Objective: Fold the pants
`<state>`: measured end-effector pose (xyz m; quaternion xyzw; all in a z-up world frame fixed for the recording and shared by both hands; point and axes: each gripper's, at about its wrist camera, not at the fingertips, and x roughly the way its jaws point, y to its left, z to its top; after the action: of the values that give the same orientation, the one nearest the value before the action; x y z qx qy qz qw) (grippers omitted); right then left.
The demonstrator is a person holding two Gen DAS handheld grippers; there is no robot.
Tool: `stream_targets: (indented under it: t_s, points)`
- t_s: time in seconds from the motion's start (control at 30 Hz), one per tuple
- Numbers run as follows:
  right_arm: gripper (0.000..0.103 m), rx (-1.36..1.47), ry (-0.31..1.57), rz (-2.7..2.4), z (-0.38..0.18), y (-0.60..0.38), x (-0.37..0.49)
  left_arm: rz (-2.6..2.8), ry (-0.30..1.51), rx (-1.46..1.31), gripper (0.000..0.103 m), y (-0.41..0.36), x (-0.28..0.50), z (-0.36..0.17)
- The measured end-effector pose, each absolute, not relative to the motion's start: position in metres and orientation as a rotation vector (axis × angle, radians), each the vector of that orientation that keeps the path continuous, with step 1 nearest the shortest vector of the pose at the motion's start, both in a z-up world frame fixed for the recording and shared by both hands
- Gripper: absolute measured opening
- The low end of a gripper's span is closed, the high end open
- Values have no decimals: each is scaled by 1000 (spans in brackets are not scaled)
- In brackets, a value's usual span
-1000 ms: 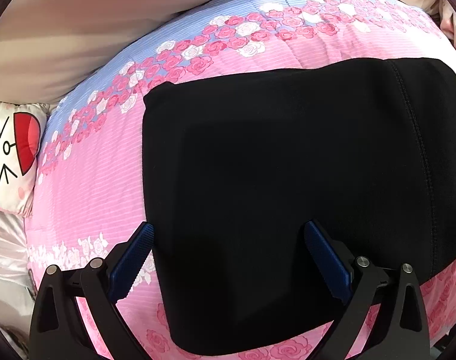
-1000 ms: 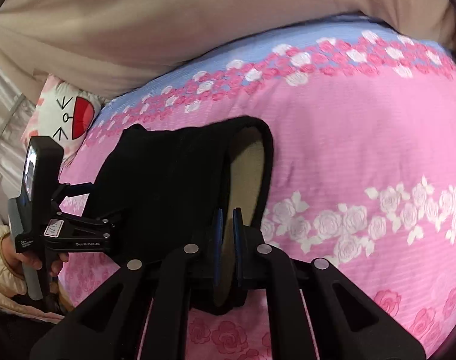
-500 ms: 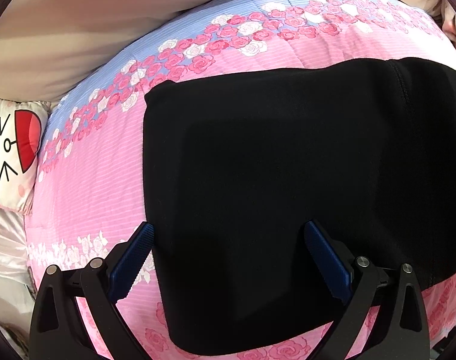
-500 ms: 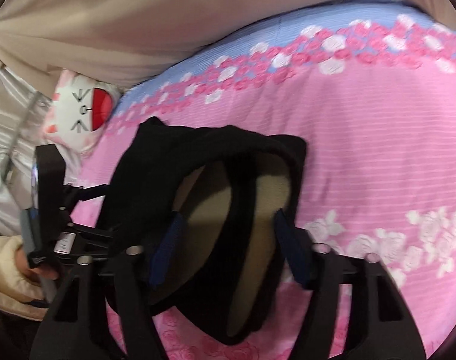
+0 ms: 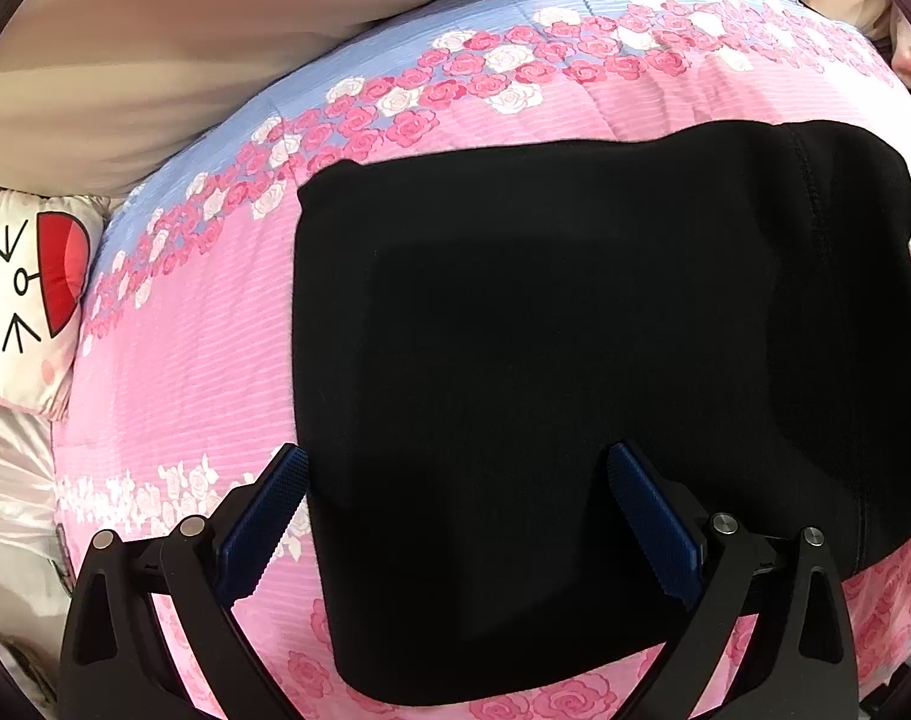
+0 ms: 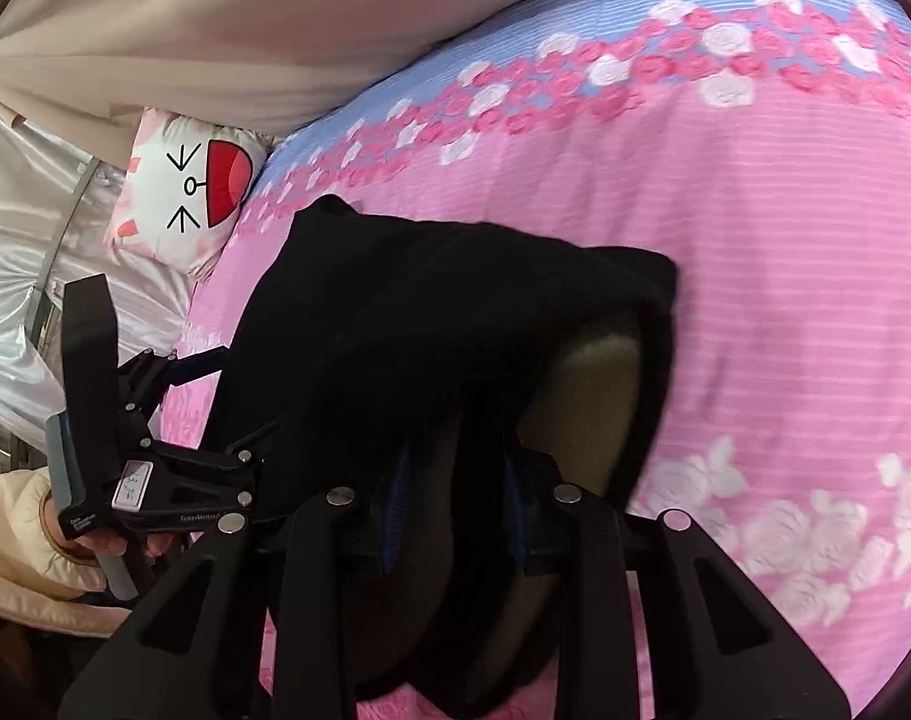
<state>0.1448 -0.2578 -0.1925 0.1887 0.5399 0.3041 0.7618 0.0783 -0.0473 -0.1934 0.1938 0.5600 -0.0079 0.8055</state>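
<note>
A: Pink rose-print quilt (image 5: pixel 173 360) on a bed; where are the pants (image 5: pixel 545 360)?
B: Folded flat, running left to right. The left gripper (image 5: pixel 455 516) gapes wide over their near-left edge, holding nothing.
A: And the right gripper (image 6: pixel 455 498)?
B: Half open around the raised waistband end, so nearer.

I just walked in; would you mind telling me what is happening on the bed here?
A person is folding black pants on a pink floral quilt with two handheld tools. The left tool hovers open over the folded, flat end. The right tool has its fingers partly open around the bunched waistband end, where the beige lining shows.
</note>
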Motion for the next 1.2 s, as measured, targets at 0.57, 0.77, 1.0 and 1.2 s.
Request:
stream_targets:
  t_s: [0.57,0.77,1.0,1.2]
  points:
    - [13,561,936,408,-111,-318,89,-56,1113,412,98,-63,82,-174]
    - [0,365,1165,353,-189,-247,127,-82,1102,481,98,-68,84,-190]
    - [7,400,1096,546,-110,-199,142,-79,1051,397,98,-13,91,-167]
    - [0,315,1274,513,-188,-108,237,-116,1103,241,98,7,97,-181]
